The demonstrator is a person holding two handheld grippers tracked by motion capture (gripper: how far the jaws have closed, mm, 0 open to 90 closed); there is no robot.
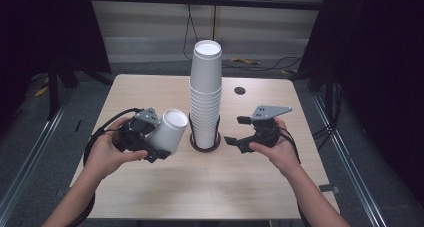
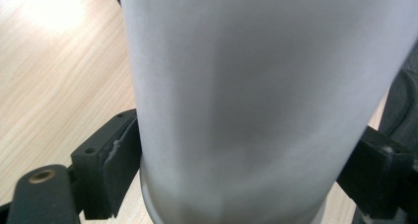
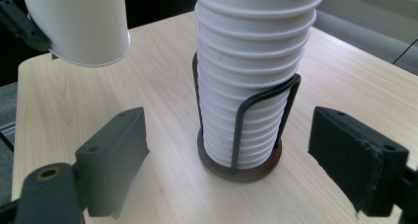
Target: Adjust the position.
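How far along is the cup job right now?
Done: one cup is off the stack and clear of the holder. In hand: the left gripper clamps that cup, tilted, above the table. Left: setting it down. The right gripper waits open beside the holder, and many cups remain stacked.

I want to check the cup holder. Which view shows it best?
The right gripper view: the holder, its round base and wire uprights, sits close between the open jaws. The high view shows it small under the cup stack. The left gripper view has the held cup.

Left gripper [image 1: 161, 146] jaws clamped, tilted upward; right gripper [image 1: 239, 130] jaws wide apart, level.
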